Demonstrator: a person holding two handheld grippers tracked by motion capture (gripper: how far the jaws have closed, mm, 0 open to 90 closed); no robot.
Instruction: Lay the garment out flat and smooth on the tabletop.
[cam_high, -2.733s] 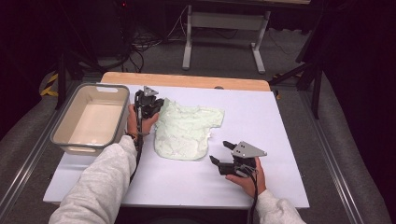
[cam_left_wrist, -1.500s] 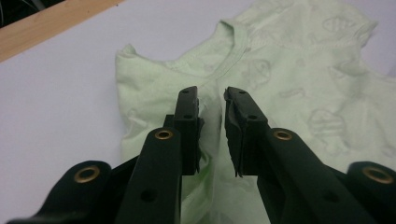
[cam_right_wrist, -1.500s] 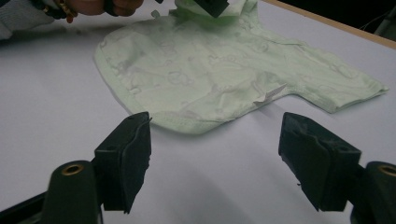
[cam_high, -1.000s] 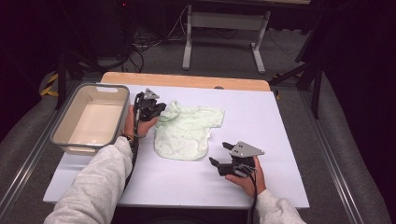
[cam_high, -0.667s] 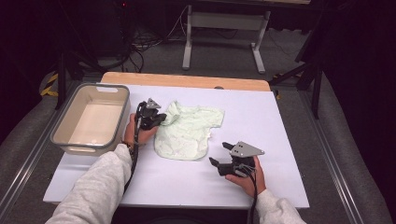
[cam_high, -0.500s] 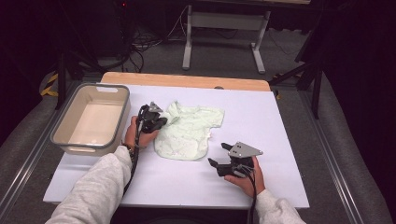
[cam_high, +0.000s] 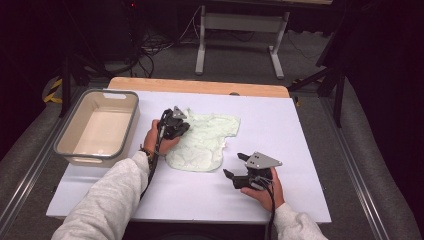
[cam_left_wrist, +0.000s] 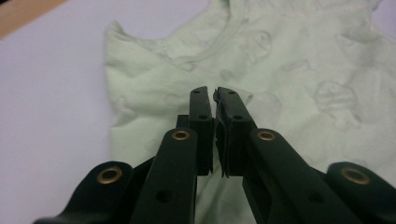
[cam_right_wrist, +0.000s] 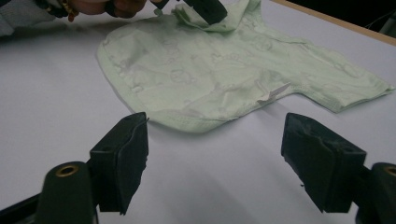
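The pale green shirt (cam_high: 204, 141) lies spread near the middle of the table (cam_high: 300, 150). Its left sleeve has been folded inward since a moment ago, pinched by the clenched left hand-held gripper (cam_high: 181, 128), so folding appears begun. The right hand-held gripper (cam_high: 234, 166) is held released near the front edge. A grey bin (cam_high: 97, 127) sits at the left edge, clear of the work.

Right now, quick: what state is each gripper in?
Left gripper: shut, pinching the sleeve fold of the pale green printed cotton baby shirt.
Right gripper: open, holding nothing, just short of the shirt's hem.
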